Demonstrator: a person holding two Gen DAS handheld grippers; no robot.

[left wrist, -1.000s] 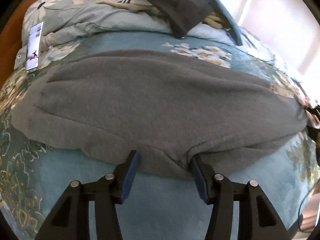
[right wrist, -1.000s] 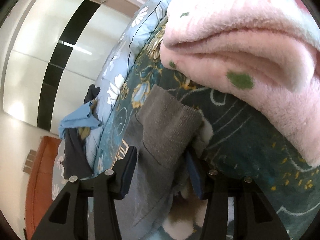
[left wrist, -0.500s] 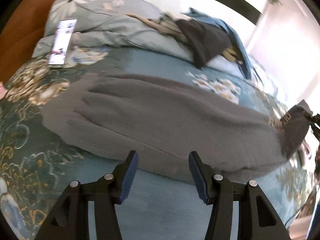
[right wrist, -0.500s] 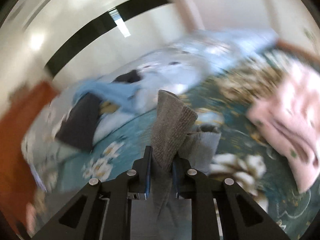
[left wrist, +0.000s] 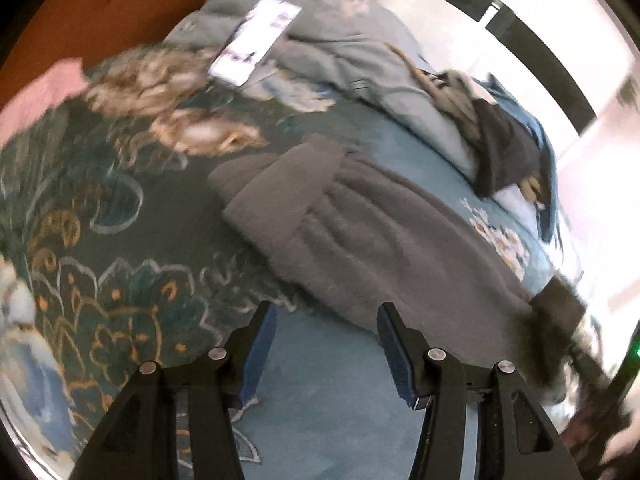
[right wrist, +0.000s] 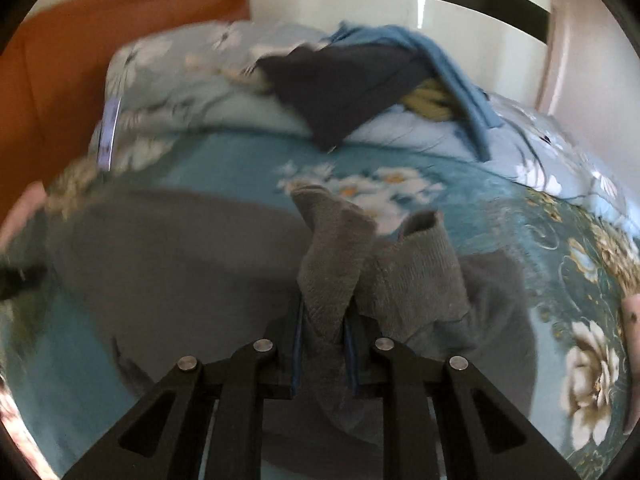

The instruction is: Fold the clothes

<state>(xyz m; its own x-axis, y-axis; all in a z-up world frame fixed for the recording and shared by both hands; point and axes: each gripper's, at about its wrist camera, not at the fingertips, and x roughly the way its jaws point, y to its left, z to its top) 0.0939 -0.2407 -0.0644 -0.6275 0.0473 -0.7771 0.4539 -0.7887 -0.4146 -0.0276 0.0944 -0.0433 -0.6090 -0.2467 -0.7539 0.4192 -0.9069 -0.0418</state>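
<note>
Your left wrist view looks down low over the bed (left wrist: 120, 280), close above the garment (left wrist: 400, 248), facing the headboard (left wrist: 100, 20). Your right wrist view faces the wardrobe (right wrist: 400, 20), nearer the cloth. Both share the garment, phone (left wrist: 256, 52) and clothes pile (right wrist: 352, 84).

My left gripper (left wrist: 324, 344), at the bottom of the left wrist frame, is matte black with triangular cut-outs, round silver screws and blue pads (left wrist: 256, 356). My right gripper (right wrist: 322, 332), bottom centre of its frame, looks the same: black arms, silver screws, thin blue pad edges.
</note>
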